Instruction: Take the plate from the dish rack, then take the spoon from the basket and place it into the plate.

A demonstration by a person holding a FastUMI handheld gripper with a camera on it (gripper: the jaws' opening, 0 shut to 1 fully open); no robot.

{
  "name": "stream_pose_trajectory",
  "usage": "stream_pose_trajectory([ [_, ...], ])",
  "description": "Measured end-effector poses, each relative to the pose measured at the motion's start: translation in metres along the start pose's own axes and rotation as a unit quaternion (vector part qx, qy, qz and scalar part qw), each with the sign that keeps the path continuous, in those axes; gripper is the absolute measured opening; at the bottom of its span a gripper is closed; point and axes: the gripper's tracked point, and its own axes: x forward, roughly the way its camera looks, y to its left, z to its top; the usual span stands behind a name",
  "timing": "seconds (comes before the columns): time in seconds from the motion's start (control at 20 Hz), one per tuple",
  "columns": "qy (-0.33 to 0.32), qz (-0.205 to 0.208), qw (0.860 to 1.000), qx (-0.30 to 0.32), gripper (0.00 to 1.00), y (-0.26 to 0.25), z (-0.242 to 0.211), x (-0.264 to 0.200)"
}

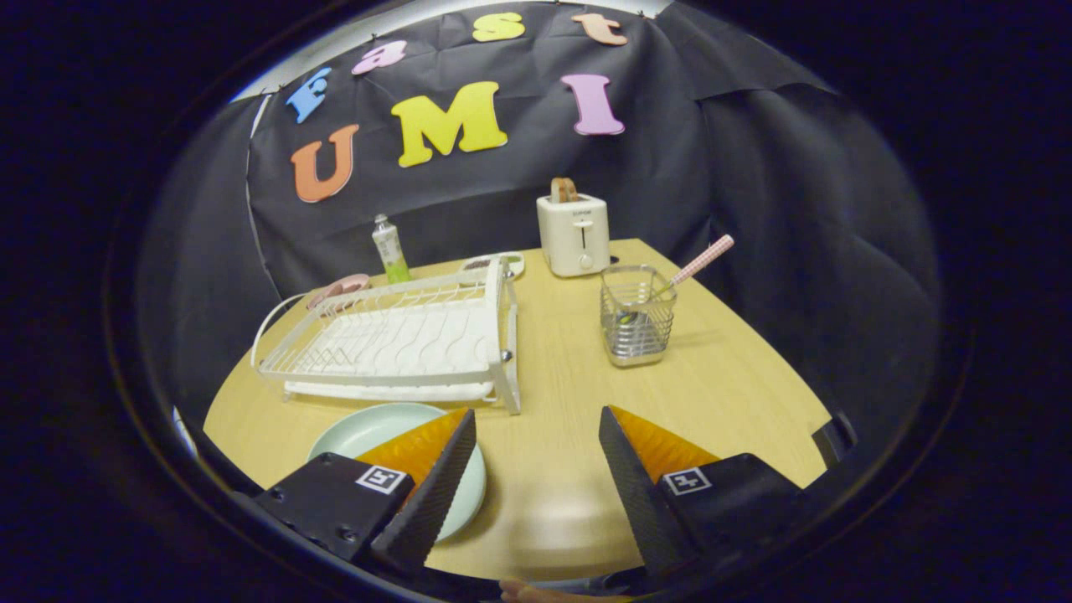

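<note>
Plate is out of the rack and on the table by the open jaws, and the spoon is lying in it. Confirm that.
Not quite. The gripper view shows the spoon standing in the basket, not in the plate. The rest holds: the plate lies on the table, out of the rack, and the gripper jaws are open.

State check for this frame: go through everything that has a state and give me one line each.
Gripper: open, fingers apart over bare table, holding nothing.
Plate: flat on the table in front of the rack, empty, partly under the left finger.
Rack: empty.
Spoon: upright in the basket, handle leaning out.
Basket: upright, holds the spoon.
Toaster: a slice sticks up from its slot.
Bottle: upright behind the rack.
</note>
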Motion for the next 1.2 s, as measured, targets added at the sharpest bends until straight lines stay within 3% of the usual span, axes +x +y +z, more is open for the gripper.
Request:
stream_pose_trajectory([
  [0.3,-0.014,-0.024,1.0,0.005,0.96,-0.063,0.037,0.026],
  [0.65,-0.071,0.0,0.994,0.077,0.94,-0.118,0.083,0.067],
  [0.85,-0.108,0.022,0.992,0.069,0.93,-0.126,0.114,0.088],
  [1.2,-0.064,0.001,0.995,0.079,0.89,-0.152,0.122,0.139],
])
